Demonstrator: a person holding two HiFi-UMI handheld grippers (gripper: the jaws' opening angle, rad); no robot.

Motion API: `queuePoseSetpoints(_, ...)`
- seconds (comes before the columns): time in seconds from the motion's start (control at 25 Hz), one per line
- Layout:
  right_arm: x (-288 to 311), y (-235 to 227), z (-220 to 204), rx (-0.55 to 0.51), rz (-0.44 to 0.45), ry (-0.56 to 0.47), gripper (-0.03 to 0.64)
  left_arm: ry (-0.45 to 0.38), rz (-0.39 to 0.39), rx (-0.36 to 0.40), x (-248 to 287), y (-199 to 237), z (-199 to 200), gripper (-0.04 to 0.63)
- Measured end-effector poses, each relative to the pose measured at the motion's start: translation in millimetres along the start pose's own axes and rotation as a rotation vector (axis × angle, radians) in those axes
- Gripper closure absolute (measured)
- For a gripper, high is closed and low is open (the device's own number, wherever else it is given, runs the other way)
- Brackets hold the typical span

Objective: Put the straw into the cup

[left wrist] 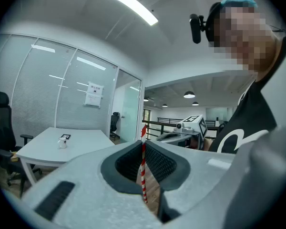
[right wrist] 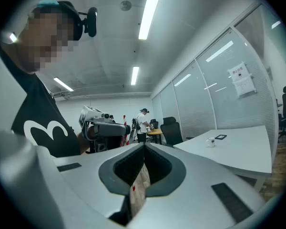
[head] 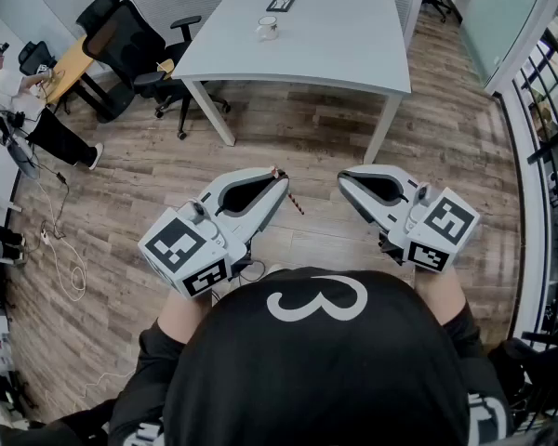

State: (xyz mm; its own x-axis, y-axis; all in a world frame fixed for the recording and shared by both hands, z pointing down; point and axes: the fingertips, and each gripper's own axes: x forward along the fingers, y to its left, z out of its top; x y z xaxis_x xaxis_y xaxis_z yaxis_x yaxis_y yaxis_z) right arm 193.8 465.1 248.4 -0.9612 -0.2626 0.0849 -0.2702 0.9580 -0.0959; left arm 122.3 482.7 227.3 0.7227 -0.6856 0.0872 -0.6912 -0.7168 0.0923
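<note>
A white cup (head: pixel 267 28) stands on the far white table (head: pixel 353 45), well ahead of both grippers. My left gripper (head: pixel 281 177) is shut on a red-and-white striped straw (head: pixel 294 199), whose lower end pokes out beyond the fingertips. In the left gripper view the straw (left wrist: pixel 143 168) stands upright, pinched between the dark pads, with the cup (left wrist: pixel 62 144) small at the left. My right gripper (head: pixel 342 179) is held level beside the left one, shut with nothing in it. In the right gripper view its jaws (right wrist: pixel 144 146) meet, and the cup (right wrist: pixel 210 142) shows far off.
A small dark frame (head: pixel 280 4) lies on the table behind the cup. Black office chairs (head: pixel 121 45) stand left of the table, and a person (head: pixel 9 91) sits at a desk at far left. Cables (head: pixel 65 249) trail on the wood floor. A black railing (head: pixel 549 156) runs along the right.
</note>
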Motion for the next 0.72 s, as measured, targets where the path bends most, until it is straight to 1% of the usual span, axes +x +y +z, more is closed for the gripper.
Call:
queuePoseSetpoints(0.16,1,3,4,-0.008,0.002,-0.011,0.603,0.002,-0.008,0.02,2,-4,6,0.566)
queuePoseSetpoints(0.32,1,-1,4,0.023,-0.001,-0.03,0.603,0.009,-0.008,0.032,6,-4,4,0.566)
queuePoseSetpoints(0.56,5,-12,2,0.033,0.003,-0.052,0.601,-0.007,0.002,0.013,10,5,-1,0.566)
queuePoseSetpoints(0.72,20,-23,-2,0.043,0.009,-0.046,0.601,-0.018,0.01,-0.007,11,23,-6,0.566)
